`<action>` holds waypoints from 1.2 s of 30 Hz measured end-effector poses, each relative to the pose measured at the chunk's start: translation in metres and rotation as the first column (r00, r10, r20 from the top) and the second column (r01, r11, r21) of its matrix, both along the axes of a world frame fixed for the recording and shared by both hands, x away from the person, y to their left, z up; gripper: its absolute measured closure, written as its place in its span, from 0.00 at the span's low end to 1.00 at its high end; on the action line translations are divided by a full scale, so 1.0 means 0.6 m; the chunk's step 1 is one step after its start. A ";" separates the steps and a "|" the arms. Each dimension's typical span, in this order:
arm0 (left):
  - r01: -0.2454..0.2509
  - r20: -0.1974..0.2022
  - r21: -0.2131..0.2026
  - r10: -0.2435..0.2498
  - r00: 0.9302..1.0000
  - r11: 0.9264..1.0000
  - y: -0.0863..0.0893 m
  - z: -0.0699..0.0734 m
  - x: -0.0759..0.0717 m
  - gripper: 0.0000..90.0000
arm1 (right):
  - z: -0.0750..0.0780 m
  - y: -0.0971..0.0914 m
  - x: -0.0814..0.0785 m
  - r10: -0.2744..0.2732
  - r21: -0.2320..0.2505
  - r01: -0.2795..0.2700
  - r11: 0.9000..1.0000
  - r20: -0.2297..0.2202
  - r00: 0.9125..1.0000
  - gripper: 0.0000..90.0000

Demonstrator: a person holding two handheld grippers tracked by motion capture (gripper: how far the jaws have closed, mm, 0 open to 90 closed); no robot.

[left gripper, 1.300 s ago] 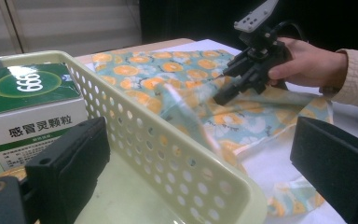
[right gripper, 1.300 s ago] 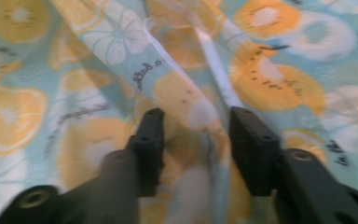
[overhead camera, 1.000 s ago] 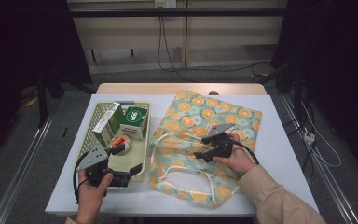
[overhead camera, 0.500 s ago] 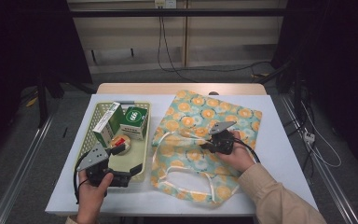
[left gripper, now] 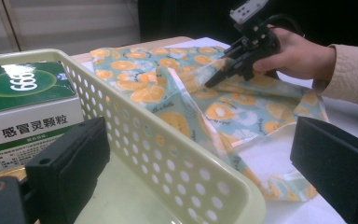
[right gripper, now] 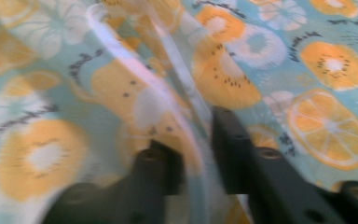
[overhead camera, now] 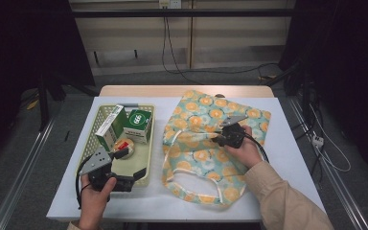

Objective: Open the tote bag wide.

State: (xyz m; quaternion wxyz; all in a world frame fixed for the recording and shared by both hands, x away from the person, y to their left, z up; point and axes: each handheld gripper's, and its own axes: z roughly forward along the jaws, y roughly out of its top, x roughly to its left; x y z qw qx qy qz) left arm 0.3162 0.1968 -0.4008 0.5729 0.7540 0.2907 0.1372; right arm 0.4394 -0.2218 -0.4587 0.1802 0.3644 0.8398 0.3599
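In the high view, the fruit-print bag (overhead camera: 206, 148) lies flat on the right half of the white bench (overhead camera: 287, 158), its near corner close to the bench's near edge and its left border just beside the pale basket (overhead camera: 146, 143). The right claw (overhead camera: 216, 139) rests on the middle of the bag, pointing left, with bare bench to its right and behind the bag at the far side. The left claw (overhead camera: 133, 165) hangs at the basket's near end, its jaws apart, straddling the near right corner; a green box (overhead camera: 139, 125) and a slim carton (overhead camera: 109, 127) stand at the basket's far end. In the left gripper view, the jaws stand wide apart on either side of the basket rim (left gripper: 168, 154), the green box (left gripper: 23, 107) sits just inside the wall, and beyond the wall a fold of the bag (left gripper: 223, 107) is lifted where the right claw (left gripper: 214, 80) meets the cloth. In the right gripper view, the jaws have just been opening again and stand a little apart, with a white-trimmed edge (right gripper: 182, 93) of the bag running up between them; whether the pads still press on it I cannot tell through the blur.
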 end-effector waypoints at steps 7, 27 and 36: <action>0.000 -0.001 0.002 0.000 1.000 1.000 0.000 -0.001 0.000 0.05 | -0.012 -0.006 0.008 -0.025 0.023 0.025 0.999 -0.010 1.000 0.30; 0.006 -0.001 0.005 -0.006 1.000 1.000 -0.002 0.000 0.001 0.05 | -0.008 0.011 0.015 0.034 0.030 -0.033 0.999 -0.032 0.999 0.72; 0.003 0.000 0.002 -0.003 1.000 1.000 0.001 0.000 0.001 0.05 | -0.005 0.006 0.026 0.013 0.012 -0.013 1.000 -0.040 0.999 0.94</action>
